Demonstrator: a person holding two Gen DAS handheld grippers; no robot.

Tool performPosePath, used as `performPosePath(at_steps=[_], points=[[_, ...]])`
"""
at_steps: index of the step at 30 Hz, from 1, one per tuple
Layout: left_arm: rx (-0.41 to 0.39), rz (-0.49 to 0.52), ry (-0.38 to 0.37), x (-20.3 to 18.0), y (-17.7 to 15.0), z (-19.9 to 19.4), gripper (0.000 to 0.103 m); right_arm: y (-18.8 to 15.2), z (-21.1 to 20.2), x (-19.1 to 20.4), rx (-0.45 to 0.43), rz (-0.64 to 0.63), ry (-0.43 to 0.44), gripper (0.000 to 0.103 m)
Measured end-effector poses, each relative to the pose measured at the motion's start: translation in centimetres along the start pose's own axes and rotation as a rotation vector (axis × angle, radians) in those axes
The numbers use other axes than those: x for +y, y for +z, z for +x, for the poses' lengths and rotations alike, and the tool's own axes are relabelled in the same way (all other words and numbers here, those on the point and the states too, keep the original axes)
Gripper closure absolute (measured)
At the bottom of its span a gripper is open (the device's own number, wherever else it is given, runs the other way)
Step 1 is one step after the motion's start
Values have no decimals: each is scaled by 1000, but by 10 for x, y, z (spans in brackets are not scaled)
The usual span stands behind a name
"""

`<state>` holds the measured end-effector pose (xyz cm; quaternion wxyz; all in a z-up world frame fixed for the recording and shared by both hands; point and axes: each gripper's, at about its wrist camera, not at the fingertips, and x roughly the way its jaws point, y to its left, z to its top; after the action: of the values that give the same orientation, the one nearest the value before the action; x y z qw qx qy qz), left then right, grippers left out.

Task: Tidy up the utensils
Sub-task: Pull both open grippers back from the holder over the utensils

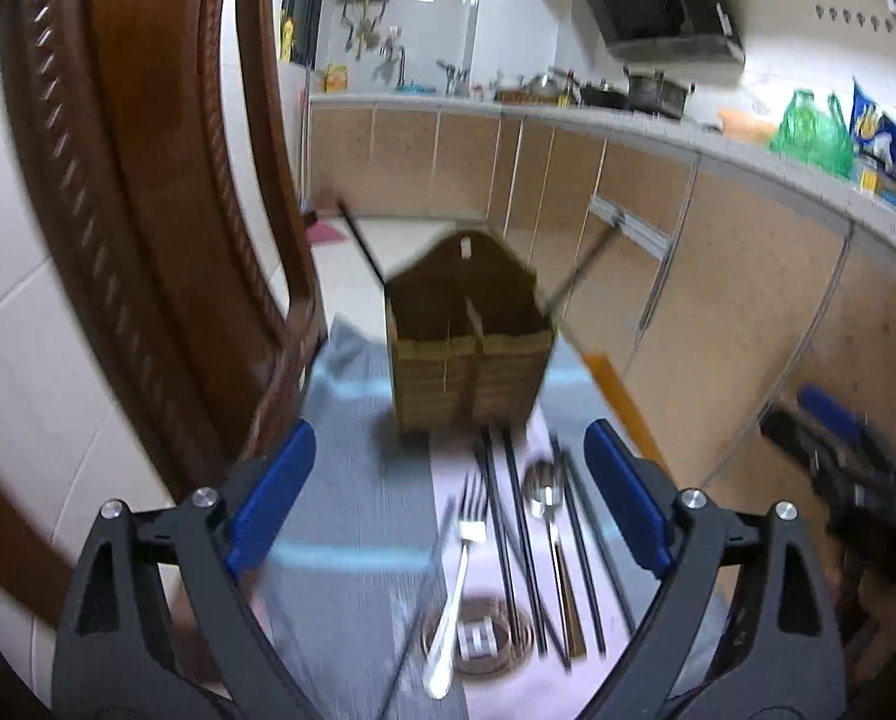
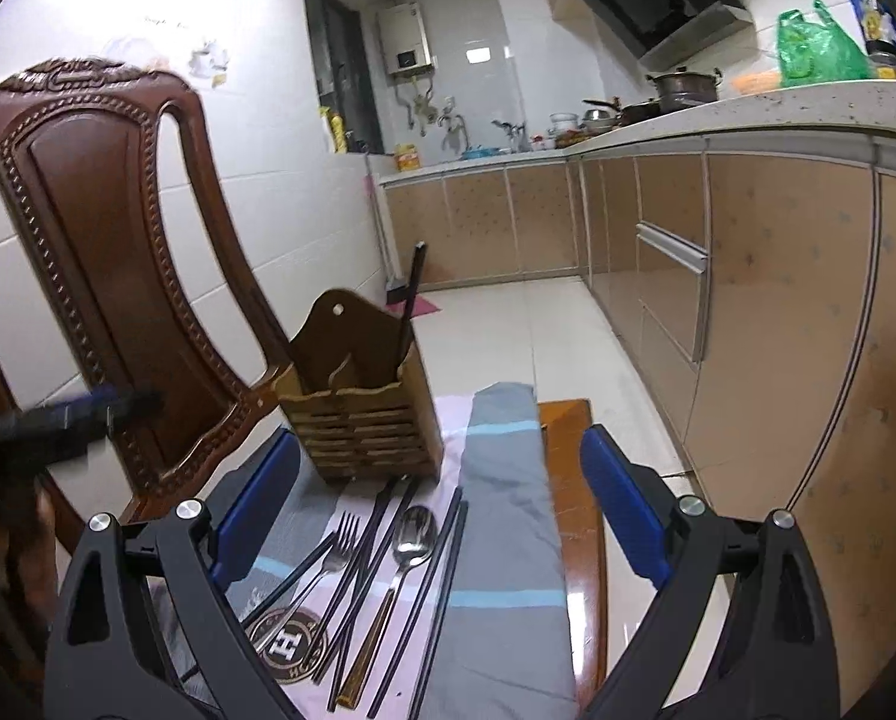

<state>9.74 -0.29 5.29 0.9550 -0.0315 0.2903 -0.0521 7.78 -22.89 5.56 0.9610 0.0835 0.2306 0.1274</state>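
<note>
Left gripper (image 1: 450,498): black frame, blue flat pads, jaws spread wide with nothing between them; blurred in its own view.
Right gripper (image 2: 441,504): same build, jaws spread wide and empty, poised above the laid-out utensils.
Utensil holder (image 2: 361,414): brown wooden box with slatted front, wavy front rim, centre divider and a peaked back panel with a hanging hole; stands upright on the cloth, at the far end of the utensils.
Chopstick in holder (image 2: 409,300): black, thin, straight; stands in the right-hand compartment, leaning up past the back panel.
Loose chopsticks (image 2: 382,546): several black sticks lying flat on the cloth between fork and spoon and beside the spoon; some cross, exact count unclear.
Fork (image 2: 334,546): shiny metal, tines toward the holder; handle end partly hidden by the gripper frame.
Spoon (image 2: 413,534): polished metal bowl, brown-gold handle.
Coaster (image 2: 286,645): round, dark, letter H in the middle; partly covered by utensils.
Cloth (image 2: 502,516): grey fabric with light blue stripes, folded in a ridge.
Chair (image 2: 100,228): carved dark wood, glossy, just left of the holder.
Left wrist view: motion-blurred; holder detail is hard to make out.
</note>
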Motion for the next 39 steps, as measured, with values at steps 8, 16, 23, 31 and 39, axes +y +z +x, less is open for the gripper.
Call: performPosePath(at_steps=[8, 16, 23, 31, 39], points=[[3, 104, 56, -2, -62, 6, 13, -27, -1, 20, 78, -106, 21, 11], [10, 94, 17, 8, -63, 6, 13, -39, -3, 14, 103, -127, 44, 11], [23, 106, 7, 5, -64, 13, 13, -39, 5, 14, 120, -109, 63, 11], [33, 109, 5, 3, -65, 17, 13, -38, 5, 18, 120, -123, 68, 11], [37, 114, 1, 0, -64, 20, 13, -38, 6, 14, 129, -117, 65, 11]])
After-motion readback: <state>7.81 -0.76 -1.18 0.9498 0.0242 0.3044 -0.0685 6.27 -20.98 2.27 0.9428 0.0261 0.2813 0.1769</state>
